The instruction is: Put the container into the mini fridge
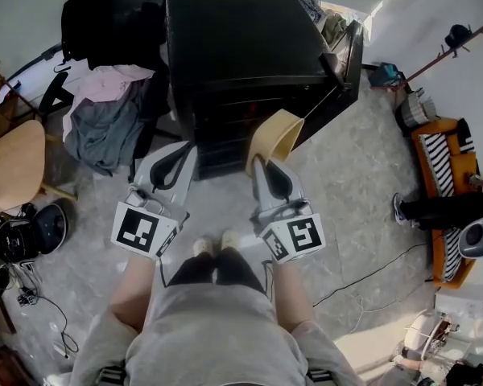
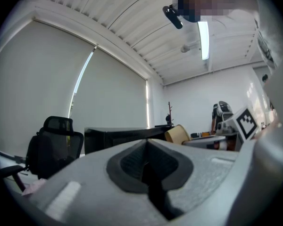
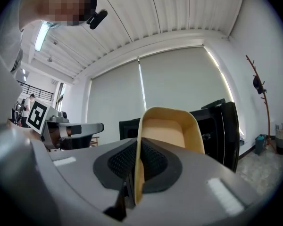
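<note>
A tan, empty container (image 1: pixel 275 136) is held by its rim in my right gripper (image 1: pixel 260 161), which is shut on it; the right gripper view shows the container (image 3: pixel 166 129) standing up between the jaws of the right gripper (image 3: pixel 137 166). The black mini fridge (image 1: pixel 240 51) stands just ahead with its door (image 1: pixel 350 55) swung open to the right; the container hangs in front of its opening. My left gripper (image 1: pixel 183 153) is shut and empty, level with the right one, in front of the fridge's left side. In the left gripper view the closed left gripper (image 2: pixel 146 161) points at the fridge (image 2: pixel 118 136).
Clothes (image 1: pixel 105 115) are draped over a black office chair (image 1: pixel 105 22) left of the fridge. A wooden table (image 1: pixel 12 163) stands at far left. An orange striped seat (image 1: pixel 447 167) and a coat rack (image 1: pixel 459 39) are at right. A cable (image 1: pixel 370 276) crosses the marble floor.
</note>
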`<state>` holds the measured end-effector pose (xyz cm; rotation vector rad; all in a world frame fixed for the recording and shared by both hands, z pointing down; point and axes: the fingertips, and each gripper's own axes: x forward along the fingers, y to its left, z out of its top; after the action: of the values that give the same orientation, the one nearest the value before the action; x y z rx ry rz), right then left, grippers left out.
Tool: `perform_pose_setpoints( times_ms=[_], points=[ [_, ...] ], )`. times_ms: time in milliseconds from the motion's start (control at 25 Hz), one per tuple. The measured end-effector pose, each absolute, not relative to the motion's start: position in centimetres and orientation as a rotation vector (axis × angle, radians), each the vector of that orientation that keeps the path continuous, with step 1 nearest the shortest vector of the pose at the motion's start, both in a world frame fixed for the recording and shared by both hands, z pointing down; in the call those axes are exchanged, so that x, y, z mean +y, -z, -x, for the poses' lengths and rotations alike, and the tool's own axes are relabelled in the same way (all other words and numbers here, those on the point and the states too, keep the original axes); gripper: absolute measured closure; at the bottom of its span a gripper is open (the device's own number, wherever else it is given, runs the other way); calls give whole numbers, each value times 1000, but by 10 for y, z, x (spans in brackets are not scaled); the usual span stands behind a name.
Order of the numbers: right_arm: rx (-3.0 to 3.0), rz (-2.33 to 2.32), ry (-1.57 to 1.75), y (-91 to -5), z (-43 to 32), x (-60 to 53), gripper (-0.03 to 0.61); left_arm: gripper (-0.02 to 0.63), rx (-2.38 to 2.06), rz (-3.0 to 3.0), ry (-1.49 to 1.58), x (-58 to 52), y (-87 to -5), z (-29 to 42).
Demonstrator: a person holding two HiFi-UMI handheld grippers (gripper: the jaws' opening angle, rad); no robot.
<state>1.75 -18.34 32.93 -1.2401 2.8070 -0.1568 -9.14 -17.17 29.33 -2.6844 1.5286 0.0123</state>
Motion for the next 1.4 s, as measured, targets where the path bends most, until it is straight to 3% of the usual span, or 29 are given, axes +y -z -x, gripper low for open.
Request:
perform_pose_setpoints(
  times_ms=[720,1400],
  points=[
    [3023,1184,424,-457,-14,-230,568,613,1648,2728,57,-193,-363,86],
    [3423,1026,254,-563,5,-279,568,612,1764,2701,88,-201,-416,93]
  ],
)
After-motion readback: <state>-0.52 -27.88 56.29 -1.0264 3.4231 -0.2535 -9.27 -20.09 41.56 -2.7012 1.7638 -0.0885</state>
